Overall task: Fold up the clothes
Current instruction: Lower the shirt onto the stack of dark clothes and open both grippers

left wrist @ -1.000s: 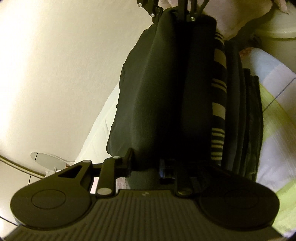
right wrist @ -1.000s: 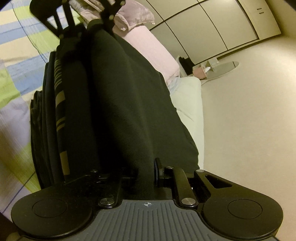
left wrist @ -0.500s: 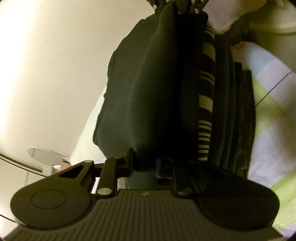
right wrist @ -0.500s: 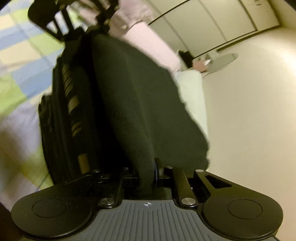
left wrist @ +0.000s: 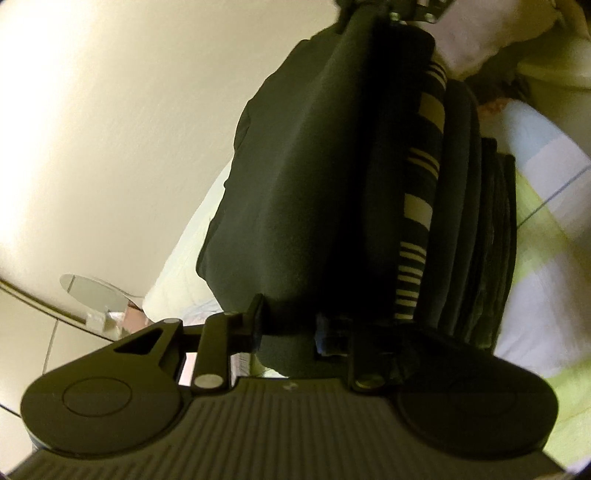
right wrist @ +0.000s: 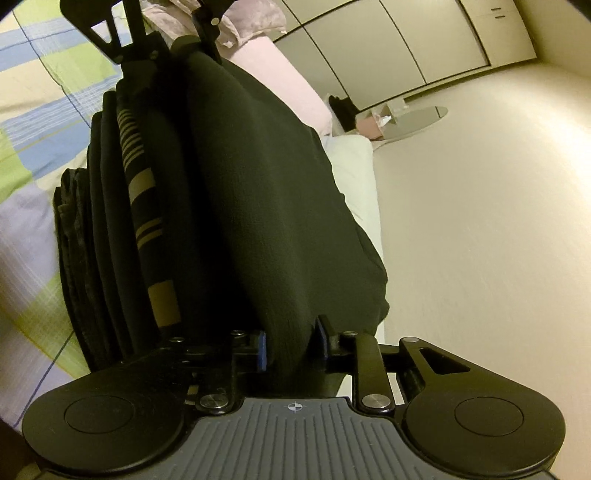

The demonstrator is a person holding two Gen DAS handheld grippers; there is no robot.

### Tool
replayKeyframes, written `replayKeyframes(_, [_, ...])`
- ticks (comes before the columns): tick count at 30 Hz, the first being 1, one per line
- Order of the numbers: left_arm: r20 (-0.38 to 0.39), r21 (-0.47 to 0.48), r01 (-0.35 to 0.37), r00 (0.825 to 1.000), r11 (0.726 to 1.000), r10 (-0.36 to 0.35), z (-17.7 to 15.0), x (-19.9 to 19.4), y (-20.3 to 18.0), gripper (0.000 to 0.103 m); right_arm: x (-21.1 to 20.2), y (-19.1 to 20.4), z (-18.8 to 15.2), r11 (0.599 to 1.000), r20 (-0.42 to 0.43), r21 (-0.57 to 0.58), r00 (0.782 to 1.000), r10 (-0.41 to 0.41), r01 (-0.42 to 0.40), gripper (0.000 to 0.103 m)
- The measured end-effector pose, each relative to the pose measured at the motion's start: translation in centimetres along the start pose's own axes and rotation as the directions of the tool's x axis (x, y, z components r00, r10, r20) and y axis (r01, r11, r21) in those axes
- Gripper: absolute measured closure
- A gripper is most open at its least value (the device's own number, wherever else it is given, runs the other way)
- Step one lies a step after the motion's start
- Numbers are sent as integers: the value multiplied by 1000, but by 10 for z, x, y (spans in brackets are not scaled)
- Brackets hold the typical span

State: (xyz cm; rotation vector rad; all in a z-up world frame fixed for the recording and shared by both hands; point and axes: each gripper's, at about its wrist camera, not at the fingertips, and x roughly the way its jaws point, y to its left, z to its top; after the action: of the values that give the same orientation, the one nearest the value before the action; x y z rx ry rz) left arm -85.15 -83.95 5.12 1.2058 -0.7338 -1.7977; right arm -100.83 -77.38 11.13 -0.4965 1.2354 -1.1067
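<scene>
A folded black garment (left wrist: 295, 177) is held between both grippers, one at each end. My left gripper (left wrist: 288, 328) is shut on its near end; the right gripper shows at its far end at the top of the left wrist view (left wrist: 406, 9). My right gripper (right wrist: 291, 347) is shut on the same garment (right wrist: 266, 192); the left gripper shows at the far end (right wrist: 155, 44). The garment lies against a stack of folded dark clothes (left wrist: 469, 229), one black with tan stripes (left wrist: 421, 214), also seen in the right wrist view (right wrist: 144, 192).
The stack rests on a bed with a checked green, blue and white cover (left wrist: 546, 236) (right wrist: 40, 122). A white pillow (right wrist: 358, 173) and pink bedding (right wrist: 273, 70) lie beside it. A round mirror (right wrist: 417, 118) and cupboard doors (right wrist: 406, 40) are farther off.
Both grippers keep their hold on the black garment. The views have shifted slightly as the garment moved against the stack; the right wrist view was blurred and is now steady.
</scene>
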Motion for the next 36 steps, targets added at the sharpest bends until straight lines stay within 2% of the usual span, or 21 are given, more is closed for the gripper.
replayKeyframes(4, [-5,-31,1,1000,1000,-1,4,-6,8,86,1,-2,-3,1000,-8,15,1000,9,-9,80])
replayKeyframes(7, [8,-19,31,999,999,-31,3,-7,3,86,-1,-4,-3,999,-9,33,1000,5,-5,79])
replayKeyframes(9, [6,-7,34,999,999,-34,3,-7,0,83,2,6,-7,1000,-26,0,999,26,-26,79])
replayKeyframes(11, [-1,2,28,1000,1000,-28,3,-8,-2,79,1,16,-8,999,-29,-50,1000,-7,6,79])
replayKeyframes(13, [-10,-23,31,999,999,-31,3,-12,4,73,-1,18,-8,998,-40,-51,999,-29,27,70])
replayKeyframes(14, [-14,-33,26,1000,999,-26,0,-15,6,73,-2,16,-9,999,-53,-25,998,-37,35,59])
replayKeyframes(15, [-18,-43,22,1000,999,-22,-2,-17,8,73,-4,13,-12,999,-64,3,997,-49,50,52])
replayKeyframes(20, [-49,-137,23,998,990,-30,-12,-33,15,73,-12,6,-24,992,-116,117,993,-25,38,49])
replayKeyframes(25, [-92,-292,37,993,956,-67,-24,-52,31,73,-22,9,-27,972,-134,234,991,29,3,49])
replayKeyframes(29, [-80,-355,24,995,934,-56,-23,-65,39,73,-34,12,-21,952,-101,306,993,66,-32,49])
replayKeyframes(31, [-55,-400,11,998,917,-36,-21,-69,43,73,-47,5,-16,923,-36,381,997,73,-54,49])
replayKeyframes(34, [-24,-472,9,999,882,-23,-8,-60,60,73,-59,-23,-8,854,73,513,995,62,-90,49])
replayKeyframes(36, [-1,-543,25,1000,839,-31,-4,-50,81,73,-52,-43,-1,813,105,574,994,39,-92,49])
